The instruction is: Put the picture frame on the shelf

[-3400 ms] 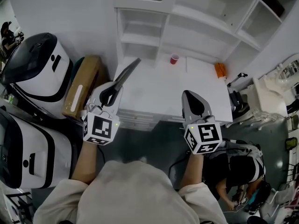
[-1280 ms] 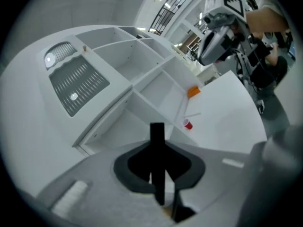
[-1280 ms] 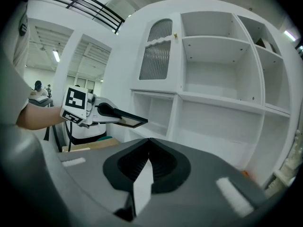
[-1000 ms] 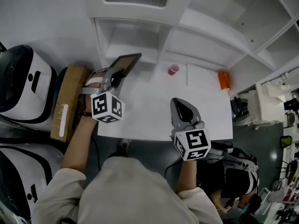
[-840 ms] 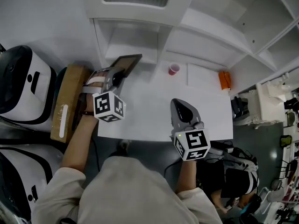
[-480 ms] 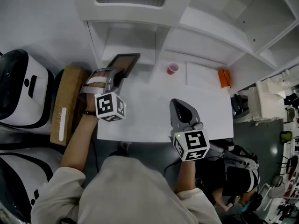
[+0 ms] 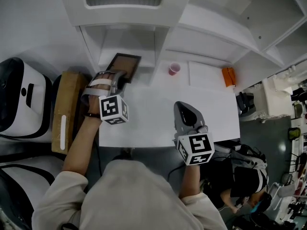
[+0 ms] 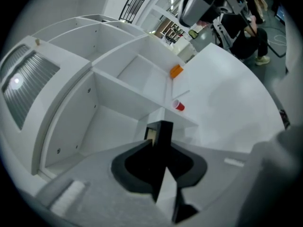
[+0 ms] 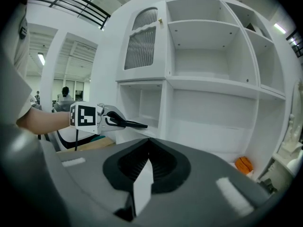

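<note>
The left gripper, its jaws just opening slightly yet pinching the near edge, holds the picture frame stretched far into the shelf's lower-left bay, while the closed, empty right gripper hangs well apart.

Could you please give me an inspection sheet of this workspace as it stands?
Surface: white desk under the shelf unit.
Job's things: picture frame held roughly level at the lower-left shelf compartment.
Clutter: red cup and orange object at the desk's back.
Grippers: left gripper on the frame's edge, jaws just been opening; right gripper shut, empty.
Cables: dark cable hanging below the left gripper.
Surroundings: cardboard box, white machines left of desk.
</note>
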A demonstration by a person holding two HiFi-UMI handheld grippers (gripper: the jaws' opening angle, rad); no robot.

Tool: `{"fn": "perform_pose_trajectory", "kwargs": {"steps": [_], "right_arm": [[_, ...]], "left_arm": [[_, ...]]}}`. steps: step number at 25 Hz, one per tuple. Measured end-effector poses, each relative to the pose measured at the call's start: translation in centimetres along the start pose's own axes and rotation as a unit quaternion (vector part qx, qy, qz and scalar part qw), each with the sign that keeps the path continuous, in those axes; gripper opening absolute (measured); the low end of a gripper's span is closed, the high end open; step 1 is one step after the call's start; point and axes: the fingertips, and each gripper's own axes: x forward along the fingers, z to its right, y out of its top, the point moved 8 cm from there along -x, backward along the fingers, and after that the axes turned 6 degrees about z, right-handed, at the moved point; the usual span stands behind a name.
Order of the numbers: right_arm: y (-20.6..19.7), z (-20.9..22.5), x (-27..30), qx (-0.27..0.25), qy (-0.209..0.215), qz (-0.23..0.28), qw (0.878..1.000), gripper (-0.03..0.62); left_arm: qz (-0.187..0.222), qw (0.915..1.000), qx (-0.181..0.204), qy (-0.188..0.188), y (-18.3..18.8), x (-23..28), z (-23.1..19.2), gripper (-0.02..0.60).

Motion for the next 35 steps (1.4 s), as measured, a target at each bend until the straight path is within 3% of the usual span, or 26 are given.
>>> {"fn": "perform_pose_trajectory", "kwargs": {"steps": [35], "right_arm": [[-1.2, 2.5, 4.1, 0.021, -0.025, -0.023, 0.999, 0.006]], "left_arm": [[-0.003, 0.9963, 0.007, -0.085, -1.7, 7.0, 0.0, 0.165]]}}
